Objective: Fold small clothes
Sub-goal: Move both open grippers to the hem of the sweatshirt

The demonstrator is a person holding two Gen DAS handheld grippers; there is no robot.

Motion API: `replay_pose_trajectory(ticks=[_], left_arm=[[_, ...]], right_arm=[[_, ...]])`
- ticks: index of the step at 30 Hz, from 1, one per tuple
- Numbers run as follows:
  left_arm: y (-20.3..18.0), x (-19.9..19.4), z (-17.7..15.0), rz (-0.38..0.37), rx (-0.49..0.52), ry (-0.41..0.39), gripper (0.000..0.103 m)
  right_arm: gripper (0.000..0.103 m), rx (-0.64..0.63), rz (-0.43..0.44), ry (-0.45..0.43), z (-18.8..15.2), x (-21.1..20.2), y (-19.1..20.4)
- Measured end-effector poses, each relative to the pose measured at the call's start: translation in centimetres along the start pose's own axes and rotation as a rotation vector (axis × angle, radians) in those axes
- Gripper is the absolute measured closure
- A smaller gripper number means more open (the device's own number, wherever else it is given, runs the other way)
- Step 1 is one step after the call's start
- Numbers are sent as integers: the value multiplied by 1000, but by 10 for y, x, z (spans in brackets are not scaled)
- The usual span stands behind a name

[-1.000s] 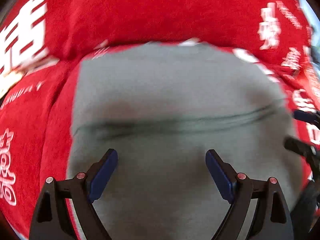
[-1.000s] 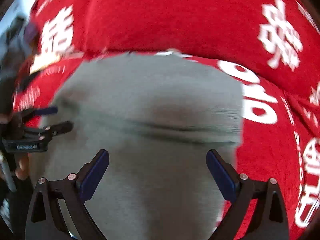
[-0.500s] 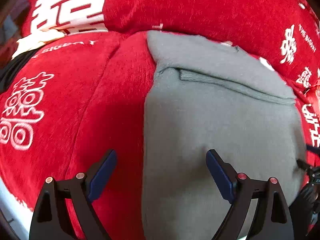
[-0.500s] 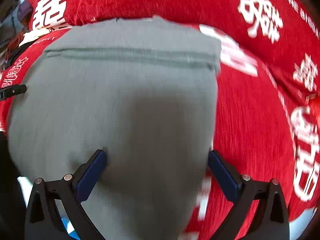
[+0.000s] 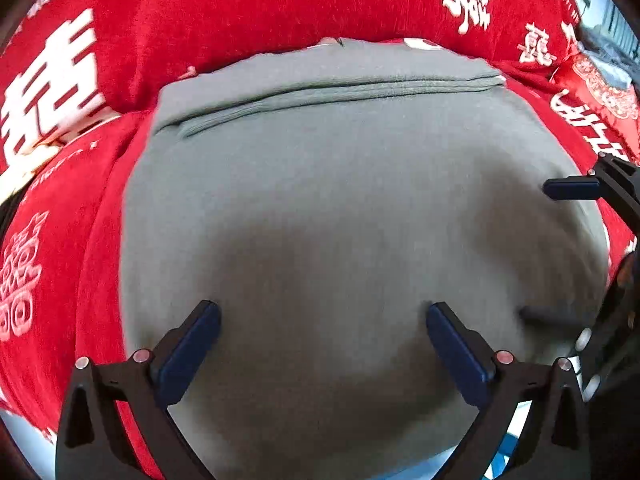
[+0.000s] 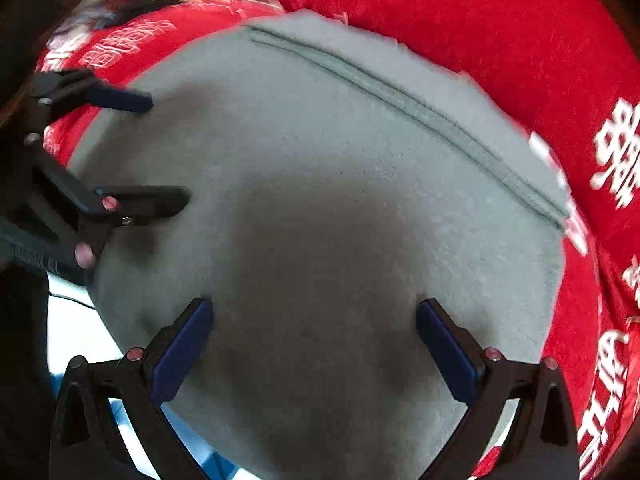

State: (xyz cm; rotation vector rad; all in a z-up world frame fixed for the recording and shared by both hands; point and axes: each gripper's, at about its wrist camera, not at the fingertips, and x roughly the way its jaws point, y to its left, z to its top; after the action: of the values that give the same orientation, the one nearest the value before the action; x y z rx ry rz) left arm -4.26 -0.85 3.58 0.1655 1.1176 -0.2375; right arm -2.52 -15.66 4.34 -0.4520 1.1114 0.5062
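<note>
Grey garment (image 5: 340,208) lies folded flat on red blanket (image 5: 240,12), hem band at far edge. Left hand-held gripper (image 5: 320,344) above garment, jaws opening wide, nothing between them. Right hand-held gripper (image 6: 314,340) alongside, wide, empty. Both returned over garment centre since half-second earlier; judged: fold complete or next fold pending.

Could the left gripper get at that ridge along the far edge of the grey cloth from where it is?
Probably yes. The left gripper hangs open, its jaws widening, over the grey cloth, and nothing lies between it and the ridge.
</note>
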Motion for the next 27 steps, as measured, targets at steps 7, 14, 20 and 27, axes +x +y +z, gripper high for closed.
replay_pose_trajectory(ticks=[7, 14, 20, 27], left_arm=[[14, -13, -47, 26, 12, 85, 0], [-8, -24, -58, 143, 166, 136, 0], [-14, -8, -35, 34, 97, 86, 0], [9, -3, -54, 78, 62, 140, 0]], right_arm=[[1, -164, -102, 17, -88, -22, 1], [1, -261, -230, 91, -102, -37, 21], [1, -251, -131, -85, -51, -52, 67], [1, -190, -106, -28, -60, -27, 53]])
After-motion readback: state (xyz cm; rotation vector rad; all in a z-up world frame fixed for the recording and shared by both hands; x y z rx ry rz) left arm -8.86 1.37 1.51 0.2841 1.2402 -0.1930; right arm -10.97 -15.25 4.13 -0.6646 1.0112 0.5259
